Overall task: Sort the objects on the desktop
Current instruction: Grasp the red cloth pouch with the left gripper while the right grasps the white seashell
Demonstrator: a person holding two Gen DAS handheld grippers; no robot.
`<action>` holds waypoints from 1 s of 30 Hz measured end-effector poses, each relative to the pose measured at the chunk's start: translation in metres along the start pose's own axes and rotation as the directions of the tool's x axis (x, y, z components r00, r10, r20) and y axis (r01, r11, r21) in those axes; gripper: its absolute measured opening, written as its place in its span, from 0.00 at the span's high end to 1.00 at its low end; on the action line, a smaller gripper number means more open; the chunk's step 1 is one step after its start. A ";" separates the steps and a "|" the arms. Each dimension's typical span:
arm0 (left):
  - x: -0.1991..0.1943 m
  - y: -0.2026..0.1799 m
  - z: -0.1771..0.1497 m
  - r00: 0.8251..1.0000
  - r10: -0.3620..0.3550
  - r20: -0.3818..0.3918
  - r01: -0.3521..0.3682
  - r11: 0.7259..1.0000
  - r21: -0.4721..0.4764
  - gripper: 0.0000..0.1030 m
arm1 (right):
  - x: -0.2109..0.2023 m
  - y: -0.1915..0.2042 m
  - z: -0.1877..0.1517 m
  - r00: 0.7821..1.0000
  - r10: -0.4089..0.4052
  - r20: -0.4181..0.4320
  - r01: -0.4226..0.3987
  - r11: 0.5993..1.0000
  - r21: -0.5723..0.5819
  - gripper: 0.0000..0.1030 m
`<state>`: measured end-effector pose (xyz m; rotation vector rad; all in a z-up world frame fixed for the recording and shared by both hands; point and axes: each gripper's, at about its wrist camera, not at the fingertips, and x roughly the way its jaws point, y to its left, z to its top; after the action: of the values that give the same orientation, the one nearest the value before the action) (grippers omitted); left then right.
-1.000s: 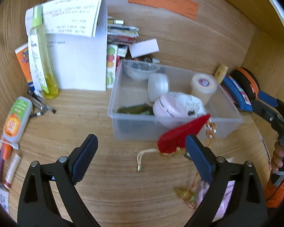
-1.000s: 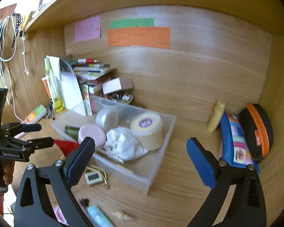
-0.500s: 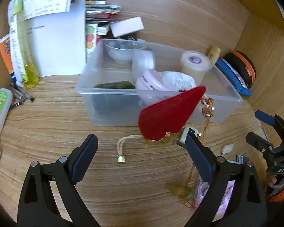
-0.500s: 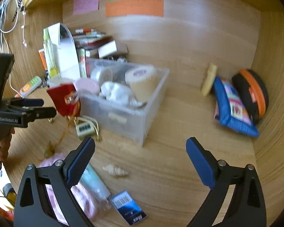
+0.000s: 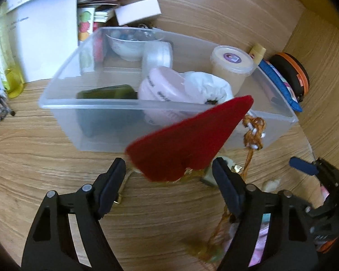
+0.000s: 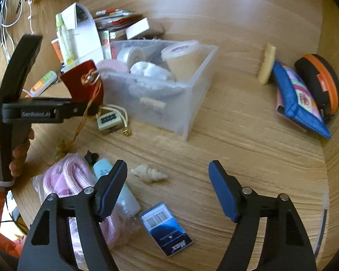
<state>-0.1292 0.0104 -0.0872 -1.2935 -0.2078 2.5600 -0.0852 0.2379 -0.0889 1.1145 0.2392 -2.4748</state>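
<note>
At the bin's near wall, level with its rim, a red pouch (image 5: 187, 140) hangs clear of the table (image 6: 237, 146), just ahead of the left gripper (image 5: 168, 164). That gripper's fingers stand wide apart on either side of the pouch's lower edge; what holds the pouch up cannot be told. A knotted orange cord (image 5: 253, 131) falls from the pouch to a tassel (image 6: 62, 150) lying on the table. Below the pouch, a small beige block (image 6: 108, 122) with a white loop rests against the bin (image 5: 101, 103).

Inside the clear bin sit a pink case (image 5: 162, 88), a white cloth (image 5: 205, 88), a lidded tub (image 5: 232, 65), a tape roll (image 5: 157, 55), a bowl (image 5: 128, 47) and a dark green item (image 5: 106, 92).

The right gripper (image 6: 168, 167) is also spread, holding nothing, over the table near a shell (image 6: 149, 174). Beside its left finger lie a bag of pink rope (image 6: 67, 180) and a pale blue bottle (image 6: 115, 187); a blue box (image 6: 166, 228) lies nearer the camera. Well apart, by the right wall, lean a blue wallet (image 6: 298, 99) and a black-and-orange case (image 6: 321, 81).
</note>
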 end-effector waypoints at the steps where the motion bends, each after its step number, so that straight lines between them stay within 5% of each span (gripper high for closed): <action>1: 0.002 -0.001 0.001 1.000 0.000 0.001 0.000 1.000 -0.002 0.24 | 0.001 0.000 0.000 1.000 0.004 -0.001 -0.004 1.000 0.002 0.31; 6: 0.005 -0.004 0.002 1.000 -0.005 0.005 0.005 1.000 -0.009 0.34 | 0.006 0.003 -0.001 1.000 0.010 -0.014 -0.010 1.000 -0.019 0.37; 10: 0.005 -0.006 0.002 1.000 0.018 0.015 -0.018 1.000 -0.003 0.37 | 0.015 0.005 -0.001 0.998 0.029 -0.055 -0.031 0.999 -0.029 0.56; 17: 0.005 -0.007 -0.001 1.000 0.002 0.017 -0.003 1.000 0.009 0.68 | 0.018 0.007 -0.002 0.998 0.009 -0.060 -0.012 0.999 -0.050 0.69; 22: 0.006 -0.006 -0.004 1.000 0.000 0.020 0.000 1.000 -0.001 0.76 | 0.018 0.011 -0.003 0.998 0.010 -0.055 -0.013 0.998 -0.069 0.84; 30: -0.014 0.011 -0.012 0.997 0.024 0.080 -0.020 0.998 -0.053 0.78 | 0.014 0.009 0.000 0.999 -0.001 -0.043 -0.001 0.999 -0.045 0.85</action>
<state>-0.1130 -0.0038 -0.0861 -1.2183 -0.2797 2.6445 -0.0896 0.2258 -0.0992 1.1499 0.3056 -2.4356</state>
